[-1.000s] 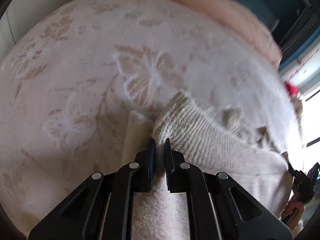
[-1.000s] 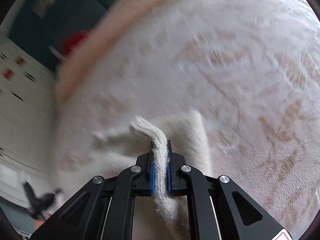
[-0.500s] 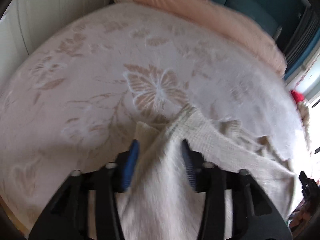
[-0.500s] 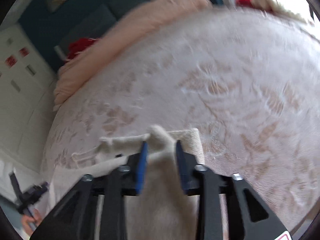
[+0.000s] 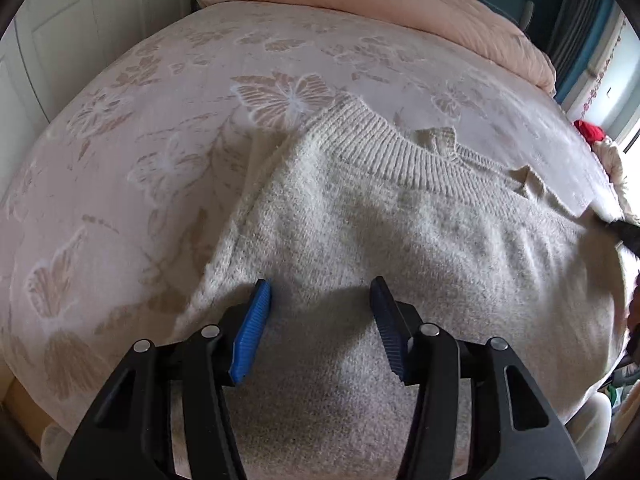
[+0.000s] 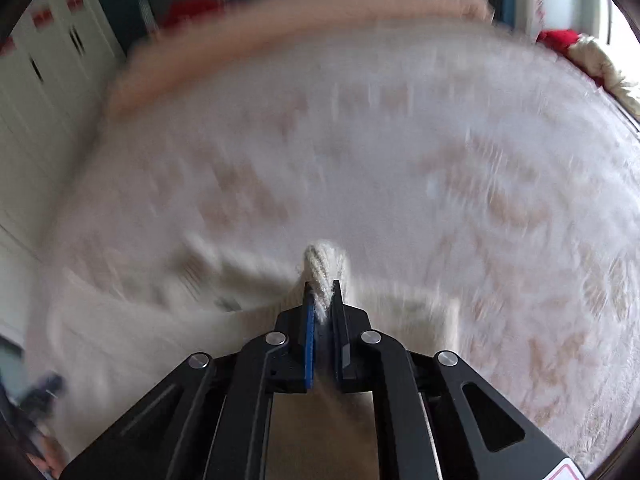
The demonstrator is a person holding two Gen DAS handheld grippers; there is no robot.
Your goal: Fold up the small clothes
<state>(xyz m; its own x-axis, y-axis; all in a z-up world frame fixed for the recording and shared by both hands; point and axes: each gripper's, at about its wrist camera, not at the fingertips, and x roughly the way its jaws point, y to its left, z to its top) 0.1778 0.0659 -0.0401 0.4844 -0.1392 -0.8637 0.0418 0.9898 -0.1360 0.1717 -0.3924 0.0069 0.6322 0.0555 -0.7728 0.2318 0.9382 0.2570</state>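
A cream knit sweater (image 5: 400, 232) lies spread on the bed, its ribbed band (image 5: 384, 148) at the far side. My left gripper (image 5: 320, 300) hovers over the sweater's body. Its jaws are opening, and the blue pads (image 5: 252, 320) stand apart with only flat knit below them, nothing pinched. In the blurred right wrist view my right gripper (image 6: 322, 292) is shut on a raised ribbed fold of the sweater (image 6: 326, 260), which sticks up between the pads. The rest of the garment trails off to the left there.
The bed is covered by a pale blanket with butterfly and flower patterns (image 5: 140, 140). A pink duvet (image 5: 400, 4) is bunched along the far edge. White cupboard doors (image 5: 60, 40) stand at the left. A red item (image 5: 592, 132) lies at the bed's right edge.
My left gripper let go of the ribbed edge, opened wide and drew back over the sweater's body. My right gripper opened briefly, then shut again on a ribbed fold while moving.
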